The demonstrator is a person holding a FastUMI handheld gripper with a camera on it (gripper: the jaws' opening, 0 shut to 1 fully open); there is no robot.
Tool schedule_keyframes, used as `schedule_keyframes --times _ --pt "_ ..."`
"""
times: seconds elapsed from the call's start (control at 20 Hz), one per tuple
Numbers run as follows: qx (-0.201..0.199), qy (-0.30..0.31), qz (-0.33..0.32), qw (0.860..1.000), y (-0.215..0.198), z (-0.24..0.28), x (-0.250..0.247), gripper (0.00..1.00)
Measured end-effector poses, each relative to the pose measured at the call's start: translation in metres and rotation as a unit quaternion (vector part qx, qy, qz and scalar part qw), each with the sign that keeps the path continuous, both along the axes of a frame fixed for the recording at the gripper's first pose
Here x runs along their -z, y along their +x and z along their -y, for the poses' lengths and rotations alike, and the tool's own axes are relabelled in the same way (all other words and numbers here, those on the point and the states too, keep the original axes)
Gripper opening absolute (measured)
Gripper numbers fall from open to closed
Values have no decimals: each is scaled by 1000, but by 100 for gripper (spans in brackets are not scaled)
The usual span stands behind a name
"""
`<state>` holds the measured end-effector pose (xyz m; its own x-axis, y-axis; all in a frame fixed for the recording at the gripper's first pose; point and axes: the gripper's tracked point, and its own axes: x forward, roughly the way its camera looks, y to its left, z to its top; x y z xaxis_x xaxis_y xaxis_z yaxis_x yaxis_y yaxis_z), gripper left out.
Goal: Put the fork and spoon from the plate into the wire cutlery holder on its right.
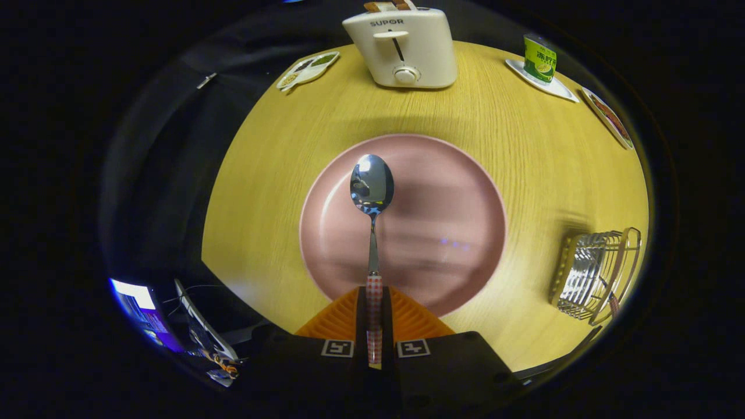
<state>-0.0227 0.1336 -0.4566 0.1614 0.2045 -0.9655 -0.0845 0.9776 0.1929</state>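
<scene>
My gripper [373, 317] is shut on the checked handle of a metal spoon [372, 192]. The spoon points straight ahead from between the fingers, its bowl raised above the pink plate [454, 233]. The plate lies on the round wooden table just beyond the fingers and looks blurred. To the right of the plate stands the wire cutlery holder [593, 273] with a wooden frame. A checked handle shows at the holder's near lower corner; whether it is the fork I cannot tell.
A white toaster [404, 49] stands at the far side of the table [268, 192]. A green can [539, 59] sits on a small white dish at the far right, with another dish beside it. A small divided dish [307, 70] lies far left.
</scene>
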Motion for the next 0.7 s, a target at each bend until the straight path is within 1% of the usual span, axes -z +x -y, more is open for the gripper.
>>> schedule_keyframes --times 0.2,0.35,0.55,0.7 --pt "-54 -24 29 998 -30 55 -63 12" --pt "-83 -55 34 994 -45 101 -93 12" --pt "-91 -64 2 994 -64 159 -130 12" --pt "-119 -102 -34 987 -60 207 -149 12"
